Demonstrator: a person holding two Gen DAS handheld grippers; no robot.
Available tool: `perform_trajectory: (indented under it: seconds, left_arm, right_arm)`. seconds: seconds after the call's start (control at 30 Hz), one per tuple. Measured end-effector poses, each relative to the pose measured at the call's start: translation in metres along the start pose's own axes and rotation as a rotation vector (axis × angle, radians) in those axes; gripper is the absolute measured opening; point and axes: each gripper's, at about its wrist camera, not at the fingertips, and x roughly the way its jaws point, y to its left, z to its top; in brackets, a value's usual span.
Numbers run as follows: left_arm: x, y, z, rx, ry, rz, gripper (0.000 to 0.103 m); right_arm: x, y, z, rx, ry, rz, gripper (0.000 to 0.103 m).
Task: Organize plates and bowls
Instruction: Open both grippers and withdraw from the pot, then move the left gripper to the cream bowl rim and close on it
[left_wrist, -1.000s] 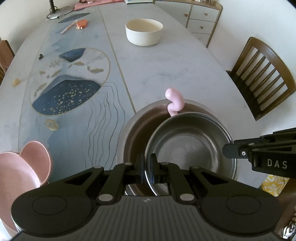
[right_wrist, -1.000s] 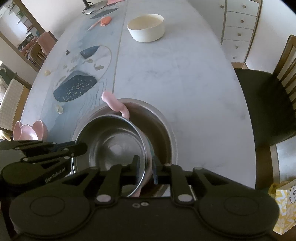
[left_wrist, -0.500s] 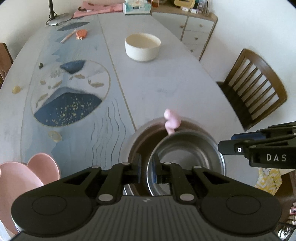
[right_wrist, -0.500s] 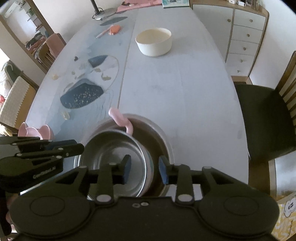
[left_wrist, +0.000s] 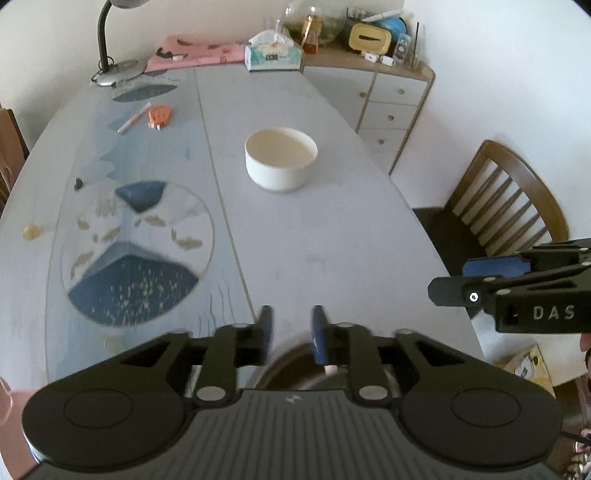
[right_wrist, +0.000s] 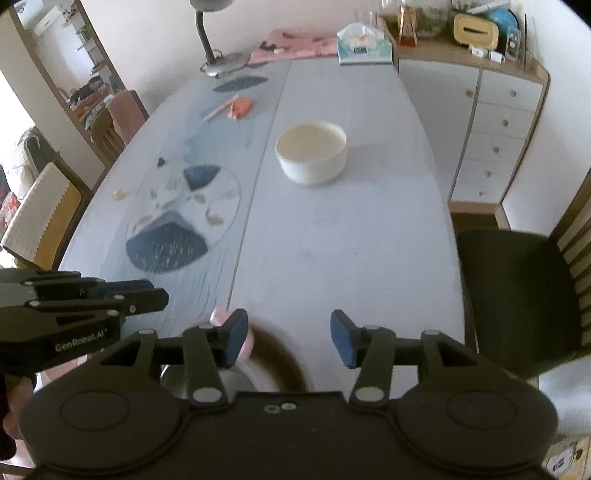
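A cream bowl stands upright mid-table; it also shows in the right wrist view. My left gripper is open and empty, raised above the near table. My right gripper is open wide and empty. Below them lies the nested stack: a brown bowl's rim and a steel bowl, mostly hidden by the gripper bodies. A pink handle pokes up beside the right gripper's left finger. The right gripper appears in the left wrist view, the left gripper in the right wrist view.
The oval table has a blue patterned mat. An orange item and pen, a lamp and a tissue box are at the far end. A wooden chair and drawers stand right.
Both grippers let go of the steel bowl, opened and pulled up and back. The nested bowls have dropped to the bottom edge of both views.
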Motion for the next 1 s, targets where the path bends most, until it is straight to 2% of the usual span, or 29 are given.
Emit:
perform_trajectory:
  seconds: [0.03, 0.1, 0.13, 0.33, 0.47, 0.63, 1.0]
  left_arm:
    - [0.002, -0.001, 0.005, -0.005, -0.01, 0.002, 0.048]
    - [0.005, -0.003, 0.015, -0.01, -0.037, 0.011, 0.063]
    - [0.006, -0.005, 0.02, -0.007, -0.051, 0.021, 0.065]
    - [0.029, -0.011, 0.059, -0.016, -0.064, 0.039, 0.065]
    - [0.048, -0.013, 0.085, -0.025, -0.079, 0.059, 0.073]
    - [0.075, -0.015, 0.114, -0.03, -0.076, 0.09, 0.074]
    - [0.134, 0.005, 0.166, -0.099, -0.049, 0.139, 0.074]
  right_arm:
    - [0.001, -0.003, 0.005, -0.003, -0.006, 0.001, 0.052]
    - [0.002, -0.009, 0.017, -0.011, -0.018, 0.002, 0.055]
    - [0.004, -0.012, 0.023, -0.016, -0.025, 0.001, 0.058]
    - [0.018, -0.029, 0.057, -0.045, -0.053, -0.006, 0.075]
    - [0.034, -0.045, 0.083, -0.049, -0.06, 0.004, 0.081]
    - [0.058, -0.06, 0.111, -0.057, -0.063, 0.009, 0.091]
    - [0.119, -0.081, 0.156, -0.071, -0.031, 0.009, 0.093]
